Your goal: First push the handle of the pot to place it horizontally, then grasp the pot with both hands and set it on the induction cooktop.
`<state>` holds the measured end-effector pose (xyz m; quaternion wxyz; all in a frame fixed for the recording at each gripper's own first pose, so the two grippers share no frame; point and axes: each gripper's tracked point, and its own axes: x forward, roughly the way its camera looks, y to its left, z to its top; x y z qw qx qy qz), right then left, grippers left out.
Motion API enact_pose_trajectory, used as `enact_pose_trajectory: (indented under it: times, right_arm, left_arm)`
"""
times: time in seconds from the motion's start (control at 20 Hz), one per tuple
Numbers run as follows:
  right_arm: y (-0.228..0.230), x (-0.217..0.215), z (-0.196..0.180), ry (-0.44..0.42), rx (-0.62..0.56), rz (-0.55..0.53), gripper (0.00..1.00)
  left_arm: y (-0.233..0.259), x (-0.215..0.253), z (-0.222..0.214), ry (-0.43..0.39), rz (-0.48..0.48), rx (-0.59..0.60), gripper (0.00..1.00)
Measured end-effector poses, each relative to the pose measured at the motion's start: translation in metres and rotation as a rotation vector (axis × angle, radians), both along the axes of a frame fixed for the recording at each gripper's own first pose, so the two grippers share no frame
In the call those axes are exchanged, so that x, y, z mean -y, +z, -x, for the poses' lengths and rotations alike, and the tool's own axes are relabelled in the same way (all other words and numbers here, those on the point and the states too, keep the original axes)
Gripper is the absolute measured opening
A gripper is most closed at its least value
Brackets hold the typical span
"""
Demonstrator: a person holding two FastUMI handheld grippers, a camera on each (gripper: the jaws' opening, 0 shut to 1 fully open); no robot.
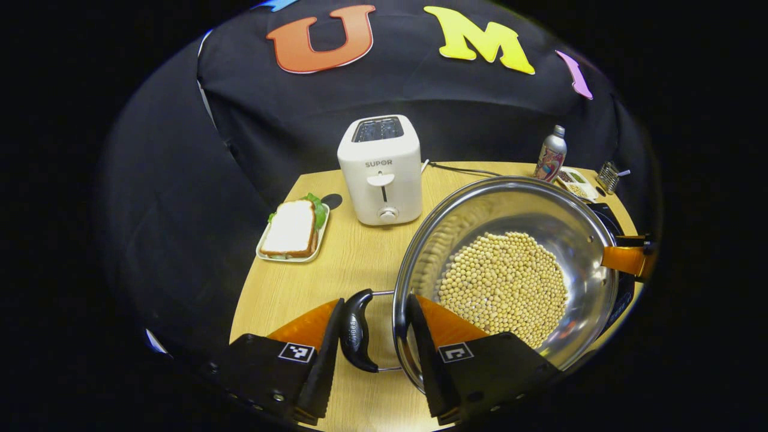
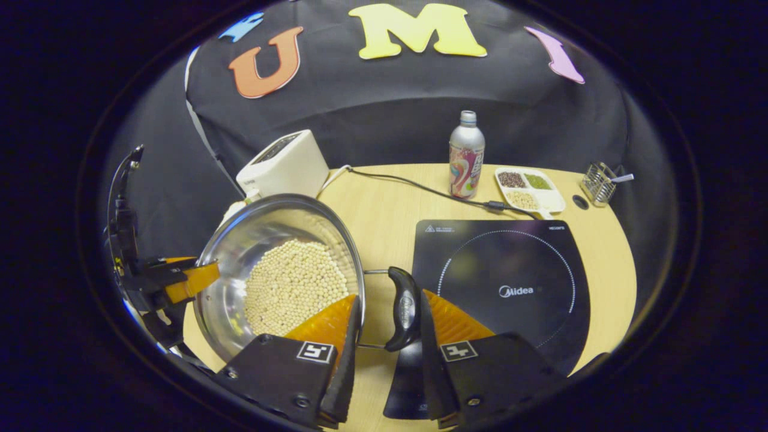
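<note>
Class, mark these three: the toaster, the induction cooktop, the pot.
toaster (image 1: 380,171), left gripper view, front face.
induction cooktop (image 2: 510,270), right gripper view, glass top.
pot (image 1: 540,204), left gripper view, inner wall.

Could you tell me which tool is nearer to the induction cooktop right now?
Right. The right tool holds a pot handle at the induction cooktop edge; the left tool is across the pot.

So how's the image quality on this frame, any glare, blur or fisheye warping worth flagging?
Left gripper view: sharp; the pot wall mirrors the beans and carries soft highlights, and the table edge bows with the fisheye. Right gripper view: also sharp; the induction cooktop has a faint sheen, and the left gripper near the dim rim looks stretched.
</note>
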<state>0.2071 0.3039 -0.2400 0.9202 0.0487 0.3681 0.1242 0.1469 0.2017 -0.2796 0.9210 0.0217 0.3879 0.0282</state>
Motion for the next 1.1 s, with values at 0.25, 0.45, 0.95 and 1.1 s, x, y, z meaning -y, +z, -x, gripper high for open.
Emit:
enact_pose_trajectory:
  times: [0.25, 0.45, 0.95, 1.1]
  right_arm:
    - [0.017, 0.027, 0.023, -0.045, 0.017, 0.007, 0.48]
    - [0.024, 0.059, 0.041, -0.103, 0.03, 0.015, 0.48]
    - [0.028, 0.167, 0.07, -0.238, 0.027, 0.035, 0.48]
    - [0.026, 0.196, 0.065, -0.241, 0.017, 0.043, 0.48]
  left_arm:
    - [0.019, 0.026, 0.007, -0.039, 0.017, 0.015, 0.6]
    - [0.028, 0.057, 0.01, -0.091, 0.034, 0.022, 0.6]
    - [0.04, 0.165, 0.01, -0.221, 0.062, 0.017, 0.6]
    - [0.037, 0.194, 0.006, -0.223, 0.064, 0.01, 0.6]
